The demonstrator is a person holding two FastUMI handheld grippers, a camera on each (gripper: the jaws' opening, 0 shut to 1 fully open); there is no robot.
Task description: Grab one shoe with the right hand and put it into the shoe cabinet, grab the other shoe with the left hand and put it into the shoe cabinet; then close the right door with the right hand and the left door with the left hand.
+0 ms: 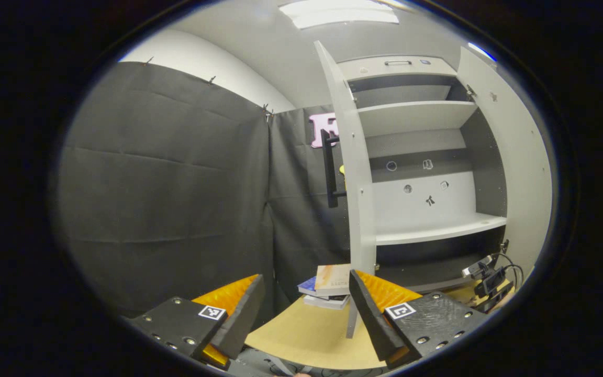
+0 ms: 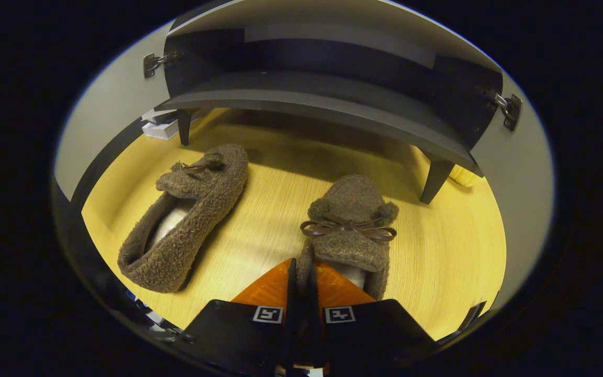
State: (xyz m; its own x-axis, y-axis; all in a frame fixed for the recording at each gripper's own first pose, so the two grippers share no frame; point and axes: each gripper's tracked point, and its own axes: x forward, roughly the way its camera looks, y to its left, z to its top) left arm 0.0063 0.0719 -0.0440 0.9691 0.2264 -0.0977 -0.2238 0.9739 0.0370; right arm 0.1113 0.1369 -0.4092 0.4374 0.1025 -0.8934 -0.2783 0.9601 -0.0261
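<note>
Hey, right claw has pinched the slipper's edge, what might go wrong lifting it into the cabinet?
The right claw grips only the thin side rim of the bow slipper, so the floppy slipper may sag or slip out. The low bottom shelf sits just above it, so the toe could catch on the way up. The other slipper lies close by and might get nudged.

No readable text; square coded markers on the grippers; book [image 1: 333, 278] cover perhaps blurred.
</note>
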